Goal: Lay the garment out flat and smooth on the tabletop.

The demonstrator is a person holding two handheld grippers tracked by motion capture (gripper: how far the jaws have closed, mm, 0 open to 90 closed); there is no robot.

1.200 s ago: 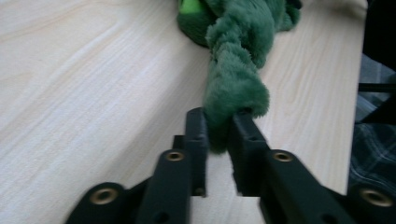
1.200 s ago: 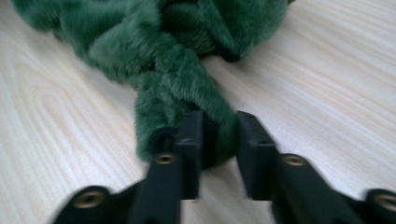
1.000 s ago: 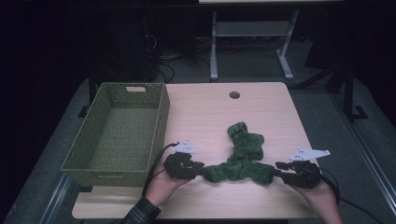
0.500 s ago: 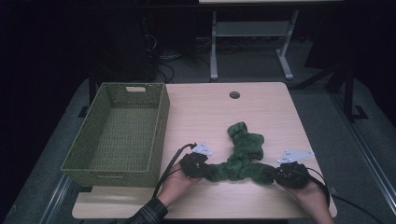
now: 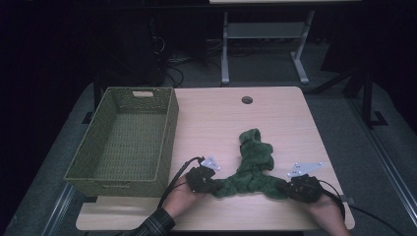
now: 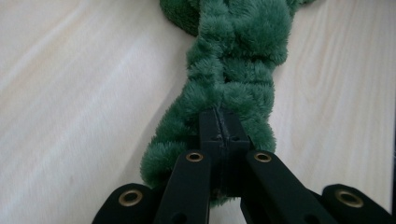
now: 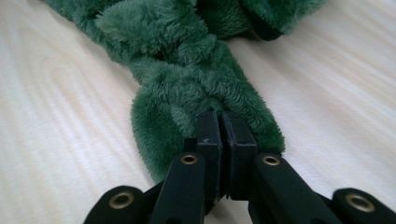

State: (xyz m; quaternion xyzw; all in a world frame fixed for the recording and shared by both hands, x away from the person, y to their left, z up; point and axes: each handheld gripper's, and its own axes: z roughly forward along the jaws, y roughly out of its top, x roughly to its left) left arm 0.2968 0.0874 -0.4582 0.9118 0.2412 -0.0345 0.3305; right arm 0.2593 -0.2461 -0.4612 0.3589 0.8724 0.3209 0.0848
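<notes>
A fluffy green cloth (image 5: 253, 167) lies bunched and twisted on the wooden table (image 5: 211, 118), near its front edge. My left gripper (image 5: 211, 184) is at the cloth's left end and my right gripper (image 5: 286, 188) at its right end, each held in a hand. In the left gripper view the left gripper (image 6: 219, 127) has its black jaws pressed together on a fold of the green cloth (image 6: 233, 60). The right gripper view shows the right gripper (image 7: 225, 129) pinched the same way on the other end of the cloth (image 7: 177, 60). Both ends rest on the tabletop.
An empty green woven basket (image 5: 169, 130) stands on the left part of the table, close to my left hand. A round cable hole (image 5: 247, 100) sits near the far edge. Beyond the table stand dark floor, cables and a metal frame.
Both hands have slid a little inward toward the cloth and lower. The jaws of both grippers have come together on the cloth's ends.
</notes>
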